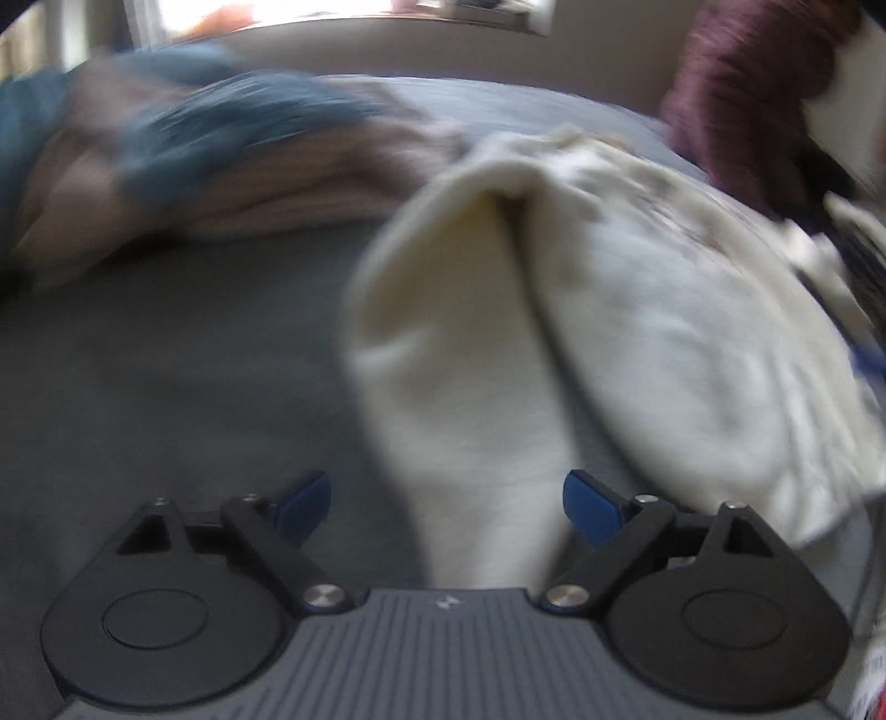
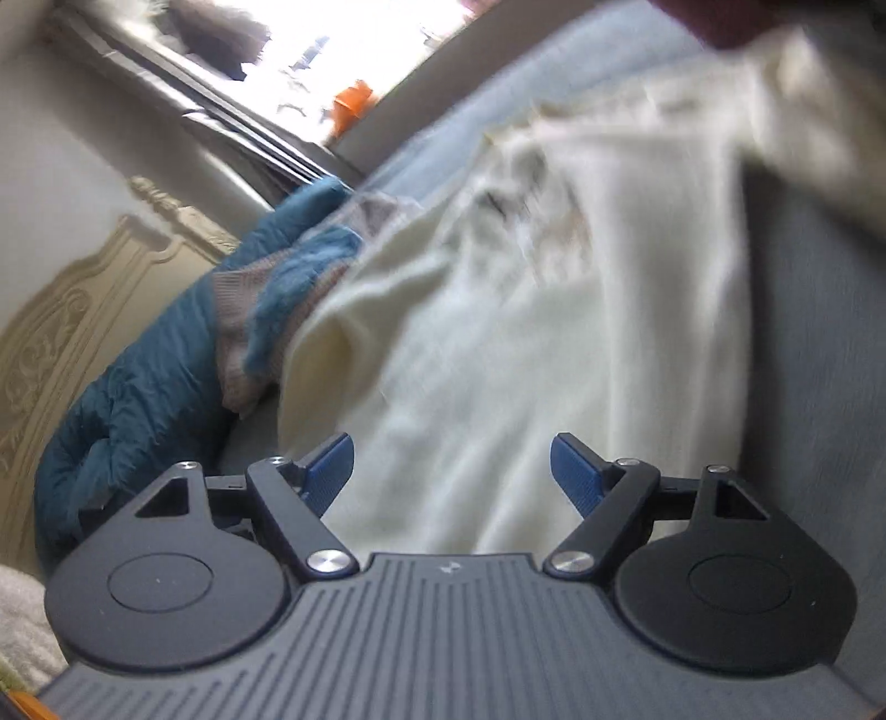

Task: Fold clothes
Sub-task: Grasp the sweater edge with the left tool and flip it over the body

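Observation:
A cream-white garment [image 1: 637, 332] lies on the grey-blue bed sheet [image 1: 166, 360], with a raised fold running from its middle toward my left gripper [image 1: 446, 507]. That gripper is open, its blue pads wide apart, and a strip of the cream cloth passes between them. In the right wrist view the same cream garment [image 2: 526, 332] fills the middle, with a dark print near its top. My right gripper [image 2: 451, 471] is open over the garment's lower edge and holds nothing. Both views are blurred by motion.
A pile of teal and pinkish-beige clothes [image 1: 183, 149] lies at the back left of the bed, also seen in the right wrist view [image 2: 221, 310]. A maroon garment [image 1: 747, 83] is at the far right. A carved cream headboard [image 2: 83, 310] and a bright window [image 2: 343, 44] stand behind.

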`<state>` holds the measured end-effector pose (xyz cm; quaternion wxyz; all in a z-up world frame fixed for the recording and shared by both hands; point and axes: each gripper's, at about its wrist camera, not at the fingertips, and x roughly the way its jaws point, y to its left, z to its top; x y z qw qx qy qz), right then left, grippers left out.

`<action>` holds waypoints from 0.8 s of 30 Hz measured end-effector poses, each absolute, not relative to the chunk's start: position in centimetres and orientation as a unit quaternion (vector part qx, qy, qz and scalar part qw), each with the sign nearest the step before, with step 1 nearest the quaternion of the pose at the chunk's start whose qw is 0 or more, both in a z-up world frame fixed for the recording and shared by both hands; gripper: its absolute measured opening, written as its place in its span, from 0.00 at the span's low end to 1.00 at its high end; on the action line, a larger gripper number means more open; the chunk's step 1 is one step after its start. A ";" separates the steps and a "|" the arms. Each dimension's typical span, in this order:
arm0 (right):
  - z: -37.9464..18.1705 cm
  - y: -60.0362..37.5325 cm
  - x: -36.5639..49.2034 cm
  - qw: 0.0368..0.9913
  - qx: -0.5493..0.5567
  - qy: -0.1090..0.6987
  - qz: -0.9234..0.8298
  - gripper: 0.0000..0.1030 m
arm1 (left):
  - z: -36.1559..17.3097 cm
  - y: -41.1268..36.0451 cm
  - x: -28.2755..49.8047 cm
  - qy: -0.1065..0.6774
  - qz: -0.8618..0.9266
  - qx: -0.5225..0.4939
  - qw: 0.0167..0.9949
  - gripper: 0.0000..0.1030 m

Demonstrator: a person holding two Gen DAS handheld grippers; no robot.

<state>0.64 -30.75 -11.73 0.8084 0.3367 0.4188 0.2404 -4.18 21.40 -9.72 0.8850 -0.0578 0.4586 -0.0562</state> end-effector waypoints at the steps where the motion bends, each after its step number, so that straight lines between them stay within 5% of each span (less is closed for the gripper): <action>1: -12.5 -30.4 0.5 0.798 0.354 0.424 0.240 0.76 | -10.3 22.0 -4.0 0.463 -0.053 -0.087 0.880 0.87; 10: -14.0 -27.8 0.1 0.787 0.368 0.437 0.234 0.76 | -13.7 23.5 -0.8 0.423 -0.027 -0.192 0.885 0.74; 15: -14.3 -27.5 0.1 0.787 0.366 0.442 0.227 0.76 | -12.9 21.7 1.2 0.405 -0.028 -0.120 0.906 0.12; 20: -14.7 -27.7 0.3 0.786 0.363 0.453 0.215 0.76 | -7.1 20.8 2.7 0.338 -0.013 -0.037 0.940 0.10; 24: -15.4 -28.1 0.6 0.781 0.368 0.461 0.205 0.76 | -3.4 19.1 4.4 0.258 -0.004 0.131 0.957 0.10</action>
